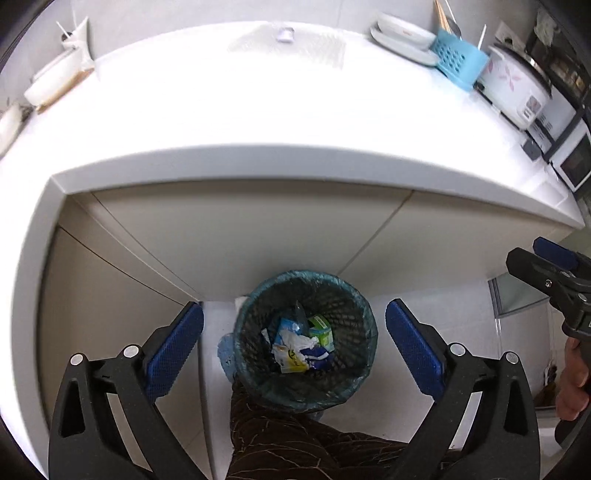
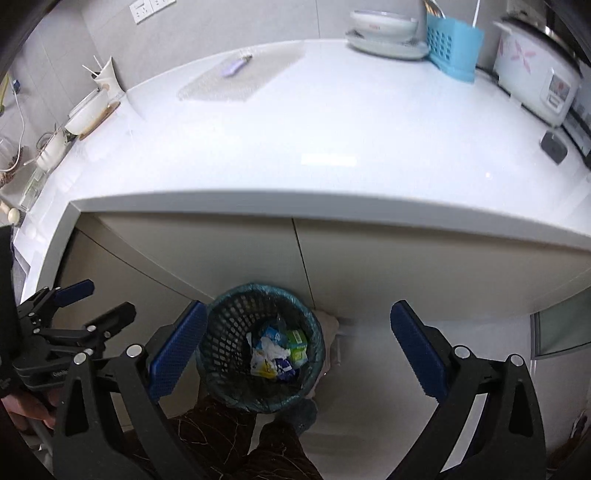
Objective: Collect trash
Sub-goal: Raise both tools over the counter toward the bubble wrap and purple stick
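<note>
Wide white tabletop above beige cabinet doors. Below, on the floor, a dark mesh bin with a blue-green liner, holding crumpled wrappers and a green carton. Left claw and right claw both spread wide, empty.

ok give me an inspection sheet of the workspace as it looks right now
surface: white counter, mostly bare, a mat at the back
job's things: bin on the floor by the cabinet, lined, with wrappers and a green carton inside
clutter: plates, blue caddy, rice cooker, bowls at the left
grippers: left tongs open, empty; right tongs open, empty; both over the bin
cables: thin cord at the far left wall
surroundings: wall socket, tiled floor, person's patterned trousers below
</note>
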### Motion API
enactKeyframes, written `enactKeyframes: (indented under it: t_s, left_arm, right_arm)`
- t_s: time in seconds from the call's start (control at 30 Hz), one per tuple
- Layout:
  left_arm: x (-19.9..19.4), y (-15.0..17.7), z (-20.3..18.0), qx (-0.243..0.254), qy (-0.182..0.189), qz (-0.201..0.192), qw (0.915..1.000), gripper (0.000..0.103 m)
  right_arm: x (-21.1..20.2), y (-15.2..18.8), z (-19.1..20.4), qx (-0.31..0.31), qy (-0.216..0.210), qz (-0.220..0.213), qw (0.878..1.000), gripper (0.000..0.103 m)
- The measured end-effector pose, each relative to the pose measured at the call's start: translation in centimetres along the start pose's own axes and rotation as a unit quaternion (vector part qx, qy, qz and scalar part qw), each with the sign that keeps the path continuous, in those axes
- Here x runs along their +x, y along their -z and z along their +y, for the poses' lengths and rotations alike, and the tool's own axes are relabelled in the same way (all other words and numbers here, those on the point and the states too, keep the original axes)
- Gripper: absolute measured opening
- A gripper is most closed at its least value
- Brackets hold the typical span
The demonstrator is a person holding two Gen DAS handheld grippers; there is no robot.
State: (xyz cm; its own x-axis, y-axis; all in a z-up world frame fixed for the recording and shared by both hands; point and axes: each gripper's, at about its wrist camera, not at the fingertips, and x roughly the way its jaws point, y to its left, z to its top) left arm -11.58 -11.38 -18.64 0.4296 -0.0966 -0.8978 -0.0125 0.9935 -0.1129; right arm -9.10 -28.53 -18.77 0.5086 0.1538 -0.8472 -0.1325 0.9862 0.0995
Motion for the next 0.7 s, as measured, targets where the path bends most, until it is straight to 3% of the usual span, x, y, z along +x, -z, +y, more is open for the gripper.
enactKeyframes:
  t_s: [0.7]
  left_arm:
    - [-6.3, -8.3, 3.2, -0.017, -0.003, -0.044, 0.9989, 0.097]
  right_arm:
    - [-4.4, -8.3, 2.5, 0.012, 0.009, -0.037, 0.999, 0.095]
